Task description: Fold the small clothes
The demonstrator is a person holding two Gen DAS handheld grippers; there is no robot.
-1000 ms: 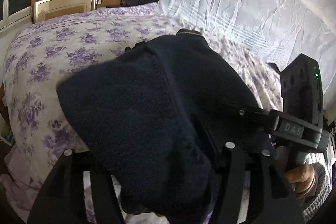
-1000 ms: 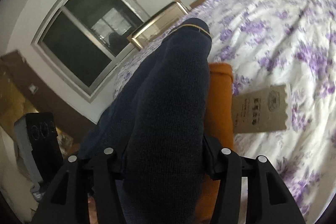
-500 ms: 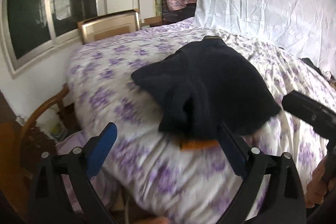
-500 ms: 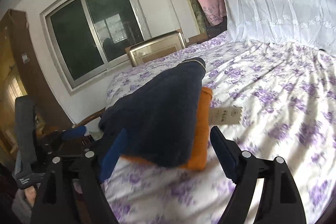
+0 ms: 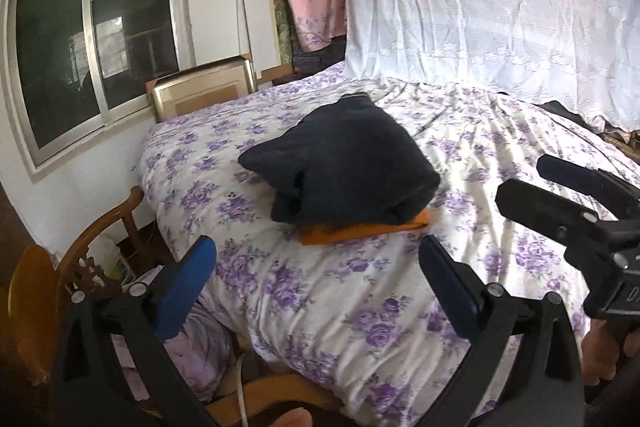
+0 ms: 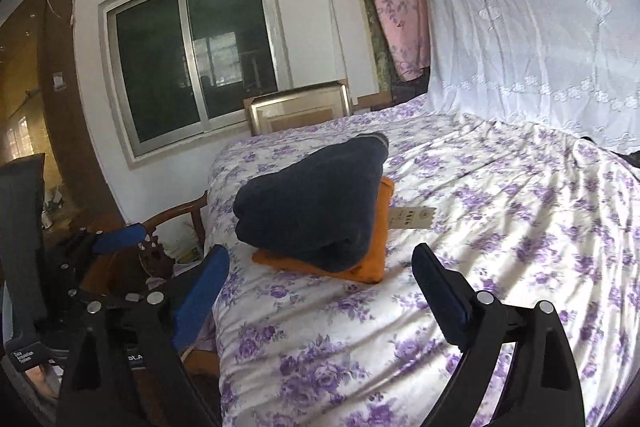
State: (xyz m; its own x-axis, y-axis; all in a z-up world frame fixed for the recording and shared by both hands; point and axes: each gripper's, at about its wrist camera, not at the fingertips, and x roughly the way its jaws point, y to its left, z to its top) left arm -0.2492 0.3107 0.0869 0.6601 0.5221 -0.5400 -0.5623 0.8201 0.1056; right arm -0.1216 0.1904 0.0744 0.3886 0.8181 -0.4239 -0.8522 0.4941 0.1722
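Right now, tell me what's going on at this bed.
A person holds two handheld grippers, and both are open and empty. The left gripper and right gripper hang short of the bed, touching nothing. A folded dark navy knit garment lies on a folded orange garment, stacked on the purple floral bedspread. A tan paper tag lies beside the stack.

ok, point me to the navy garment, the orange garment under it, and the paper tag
navy garment (image 6: 312, 199), right wrist view, middle of the folded top surface.
orange garment (image 6: 370, 267), right wrist view, exposed near corner under the navy one.
paper tag (image 6: 412, 218), right wrist view, middle of the card beside the pile.
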